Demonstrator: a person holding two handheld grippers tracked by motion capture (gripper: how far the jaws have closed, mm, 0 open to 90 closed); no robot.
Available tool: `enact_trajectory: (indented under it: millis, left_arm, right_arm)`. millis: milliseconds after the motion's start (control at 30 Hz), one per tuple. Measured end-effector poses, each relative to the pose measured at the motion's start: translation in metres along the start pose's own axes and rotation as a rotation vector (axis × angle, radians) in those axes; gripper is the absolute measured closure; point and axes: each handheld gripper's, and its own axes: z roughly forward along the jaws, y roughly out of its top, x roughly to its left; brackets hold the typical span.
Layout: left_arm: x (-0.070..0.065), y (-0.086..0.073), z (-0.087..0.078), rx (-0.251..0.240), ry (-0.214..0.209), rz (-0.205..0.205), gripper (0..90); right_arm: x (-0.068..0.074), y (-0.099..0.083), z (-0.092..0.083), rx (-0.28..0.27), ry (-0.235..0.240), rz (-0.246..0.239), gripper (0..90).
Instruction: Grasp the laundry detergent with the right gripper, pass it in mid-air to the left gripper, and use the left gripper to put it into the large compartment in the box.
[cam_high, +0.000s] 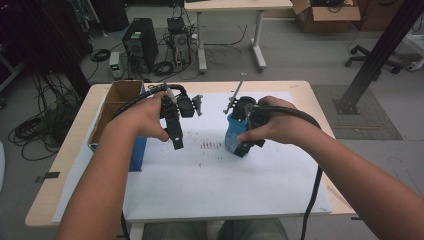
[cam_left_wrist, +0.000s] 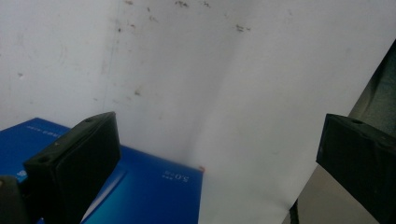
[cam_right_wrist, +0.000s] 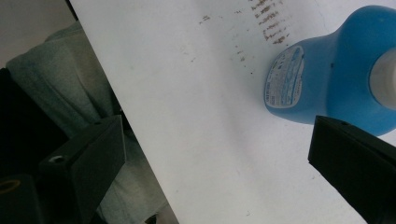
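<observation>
A blue bottle (cam_high: 232, 136) with a white cap stands on the white sheet (cam_high: 215, 185) near the table's middle. My right gripper (cam_high: 246, 149) hovers right beside and above it. In the right gripper view the bottle (cam_right_wrist: 336, 70) lies ahead by the right-hand jaw, and my right gripper (cam_right_wrist: 217, 135) is open wide, holding nothing. My left gripper (cam_high: 177, 141) is held above the sheet left of centre, jaws pointing down. In the left gripper view my left gripper (cam_left_wrist: 219, 135) is open, with a blue box (cam_left_wrist: 149, 186) below its left-hand jaw.
An open cardboard box (cam_high: 118, 102) stands at the table's left edge, with the blue box (cam_high: 138, 152) against its near side. A row of small dark marks (cam_high: 211, 145) crosses the sheet between the grippers. Cables trail from both grippers.
</observation>
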Motion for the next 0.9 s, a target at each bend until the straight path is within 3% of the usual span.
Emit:
enact_trajectory:
  millis: [433, 900]
  left_arm:
    - [-0.027, -0.001, 0.0, 0.022, 0.001, 0.086, 0.2]
    - [-0.042, -0.01, 0.01, 0.003, -0.013, 0.112, 0.2]
  right_arm:
    - [0.004, 0.001, 0.002, 0.006, 0.003, -0.003, 4.1]
    - [-0.005, -0.012, 0.006, -0.007, 0.006, 0.032, 4.1]
